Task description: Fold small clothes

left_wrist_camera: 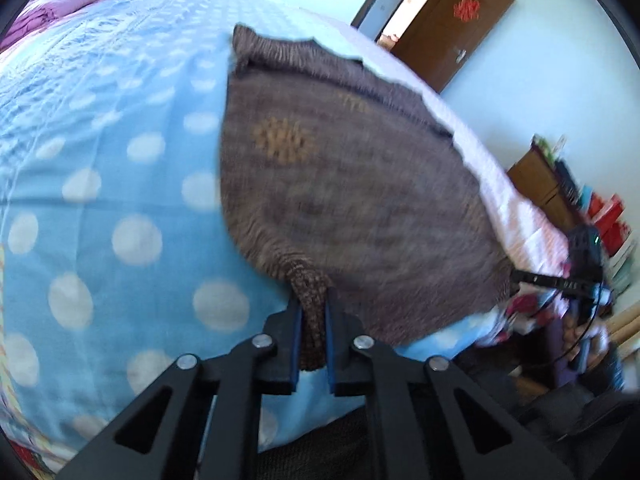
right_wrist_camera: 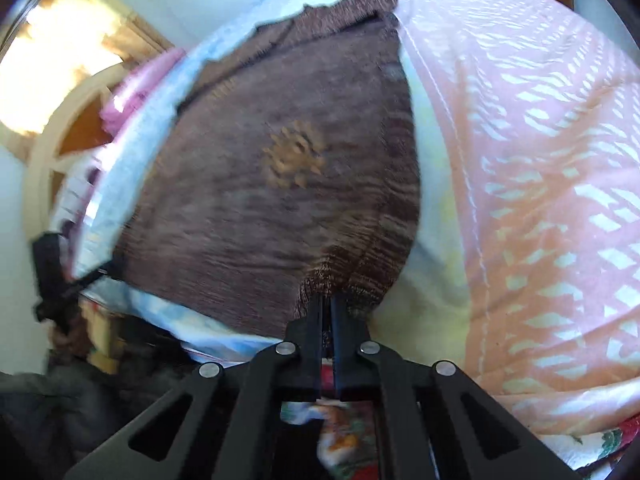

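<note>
A brown knitted garment [left_wrist_camera: 352,184] with tan-orange motifs is lying spread flat, filling the centre of both frames. Its ribbed near edge is bunching at lower centre, and its far edge is folding over toward the top.

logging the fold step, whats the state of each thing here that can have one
left tongs: shut on the sweater's near hem corner
right tongs: shut on the sweater's other near corner
brown knit sweater: spread flat on the bed, not yet folded over
blue dotted blanket: laid flat under the sweater
brown door: standing open
</note>
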Action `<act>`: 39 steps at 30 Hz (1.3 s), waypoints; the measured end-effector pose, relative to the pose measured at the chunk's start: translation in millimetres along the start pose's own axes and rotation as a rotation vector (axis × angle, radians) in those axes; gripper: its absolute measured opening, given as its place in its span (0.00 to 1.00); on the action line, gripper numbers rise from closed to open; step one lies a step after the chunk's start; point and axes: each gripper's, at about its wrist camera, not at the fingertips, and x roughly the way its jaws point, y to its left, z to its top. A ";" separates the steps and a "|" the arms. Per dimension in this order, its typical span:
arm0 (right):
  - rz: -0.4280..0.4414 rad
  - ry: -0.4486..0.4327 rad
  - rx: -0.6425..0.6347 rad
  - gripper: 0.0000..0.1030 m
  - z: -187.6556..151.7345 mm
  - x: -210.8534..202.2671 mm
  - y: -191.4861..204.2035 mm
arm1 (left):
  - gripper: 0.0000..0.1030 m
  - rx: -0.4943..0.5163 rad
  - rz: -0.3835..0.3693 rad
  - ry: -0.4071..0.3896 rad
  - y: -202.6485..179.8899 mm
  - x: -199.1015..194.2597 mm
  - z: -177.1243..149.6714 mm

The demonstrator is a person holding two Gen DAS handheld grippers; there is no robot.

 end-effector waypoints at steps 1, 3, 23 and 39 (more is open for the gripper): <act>0.020 -0.012 0.007 0.03 3.6 -4.2 0.1 | 0.10 -0.002 -0.008 -0.012 -0.4 -3.1 7.6; 0.076 -0.049 0.022 0.03 20.6 -14.6 1.9 | 0.10 -0.005 -0.030 -0.036 -3.0 -8.3 28.5; -0.032 -0.296 0.140 0.01 144.4 2.8 -38.1 | 0.51 0.012 0.191 -0.076 43.4 47.6 171.3; -0.155 -0.357 -0.027 0.52 101.6 -15.3 -1.8 | 0.73 0.433 0.145 0.006 4.9 98.7 173.6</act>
